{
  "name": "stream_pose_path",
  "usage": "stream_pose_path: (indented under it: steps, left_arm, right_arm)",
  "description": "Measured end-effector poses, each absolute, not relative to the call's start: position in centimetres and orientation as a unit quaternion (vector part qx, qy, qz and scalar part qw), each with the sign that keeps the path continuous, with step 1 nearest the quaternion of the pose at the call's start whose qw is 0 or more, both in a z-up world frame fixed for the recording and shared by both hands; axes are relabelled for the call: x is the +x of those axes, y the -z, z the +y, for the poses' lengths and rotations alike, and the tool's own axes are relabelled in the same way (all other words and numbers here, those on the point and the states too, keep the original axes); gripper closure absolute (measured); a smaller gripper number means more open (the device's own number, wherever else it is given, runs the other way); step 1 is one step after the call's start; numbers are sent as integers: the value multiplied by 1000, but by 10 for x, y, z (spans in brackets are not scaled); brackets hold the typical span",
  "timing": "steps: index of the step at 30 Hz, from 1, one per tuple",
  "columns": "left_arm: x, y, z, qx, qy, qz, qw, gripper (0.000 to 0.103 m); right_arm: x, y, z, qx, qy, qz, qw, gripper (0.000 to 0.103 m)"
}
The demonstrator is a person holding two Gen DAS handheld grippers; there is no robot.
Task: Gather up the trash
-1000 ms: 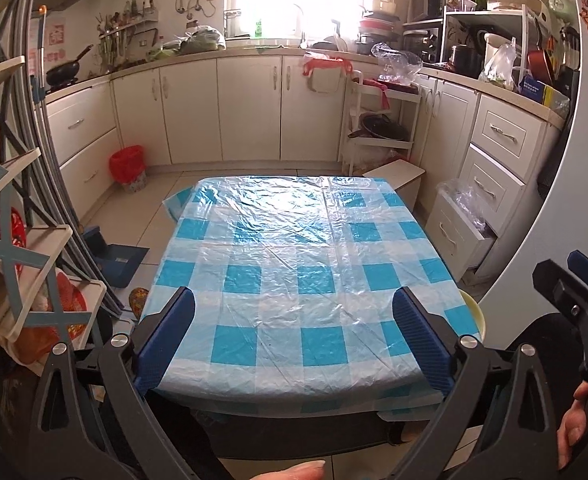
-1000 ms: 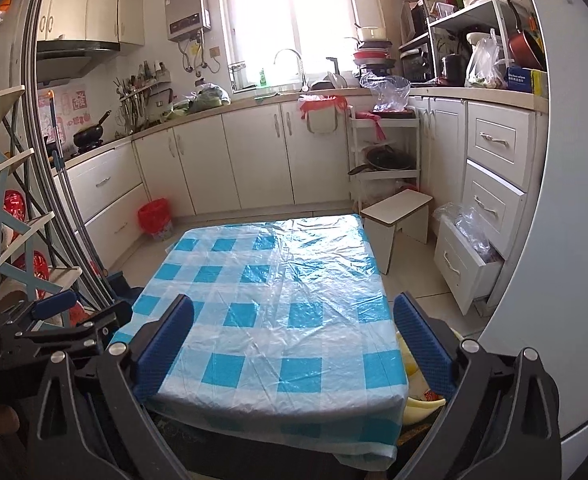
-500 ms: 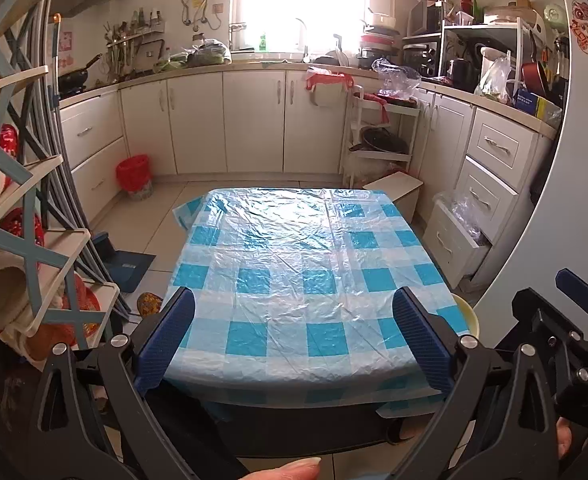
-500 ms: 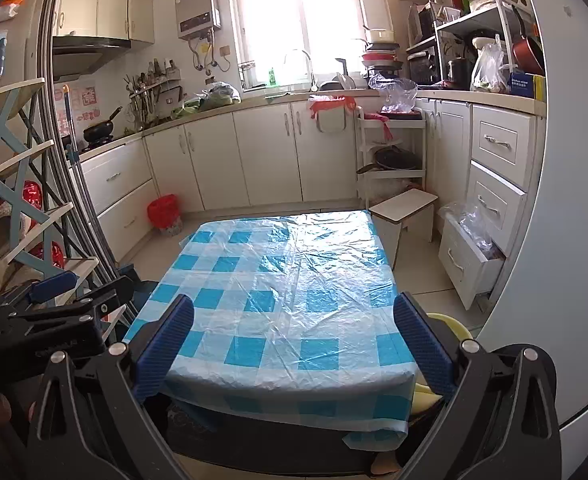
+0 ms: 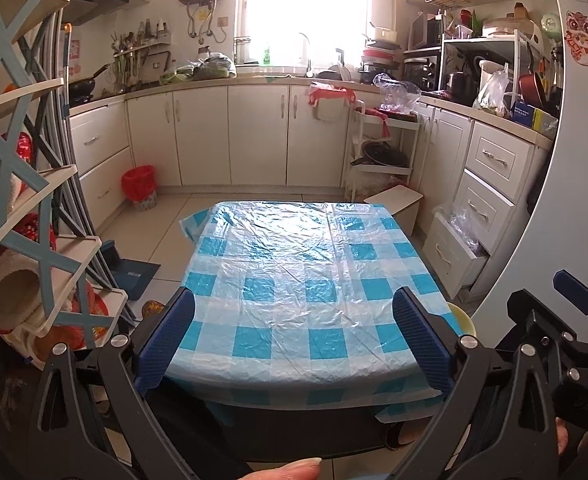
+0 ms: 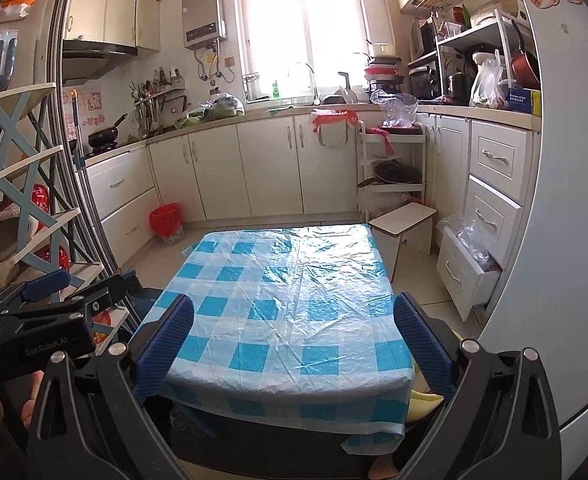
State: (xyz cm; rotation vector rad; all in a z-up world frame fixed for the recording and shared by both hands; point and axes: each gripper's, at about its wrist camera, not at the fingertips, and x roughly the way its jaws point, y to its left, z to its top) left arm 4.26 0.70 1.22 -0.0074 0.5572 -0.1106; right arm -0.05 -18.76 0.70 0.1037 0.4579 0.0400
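at the near edge of the worktop [image 5: 306, 264], both tools are held side by side above it. left tool [image 5: 294, 336]: blue pads spread wide, nothing between them. right tool [image 6: 294, 340]: blue pads equally wide, nothing held. each tool shows at the margin of the other's view. the worktop carries a blue and white checked cloth [image 6: 289, 292] under clear plastic film; no loose trash is visible on it. just beyond the right far corner stands a small white stool [image 6: 408, 226]. further off, on the floor against the left cabinets, stands a red bin [image 5: 139, 186] lined with a red bag. at the back, white cabinets [image 5: 253, 132] run below the window.
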Motion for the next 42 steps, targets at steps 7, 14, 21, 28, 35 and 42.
stream_pose_path:
  steps: [7, 14, 21, 28, 35, 42]
  left_arm:
    - [36, -18, 5, 1, 52, 266, 963, 8]
    - [31, -24, 5, 1, 48, 258, 965, 8]
    - [27, -26, 4, 5, 45, 252, 967, 8]
    - [24, -29, 4, 4, 43, 247, 968, 8]
    - [21, -31, 5, 5, 43, 243, 969, 8]
    - [18, -35, 3, 6, 43, 240, 970, 8]
  right_arm:
    - [-2, -9, -189, 52, -19, 223, 973, 7]
    - [-7, -11, -189, 48, -16, 216, 975, 7]
    - [-10, -13, -187, 44, -12, 209, 977, 7]
    - [-9, -14, -189, 43, -9, 208, 977, 7]
    - [-10, -15, -191, 43, -7, 206, 978, 7]
    - [-12, -17, -193, 41, -5, 205, 978, 7]
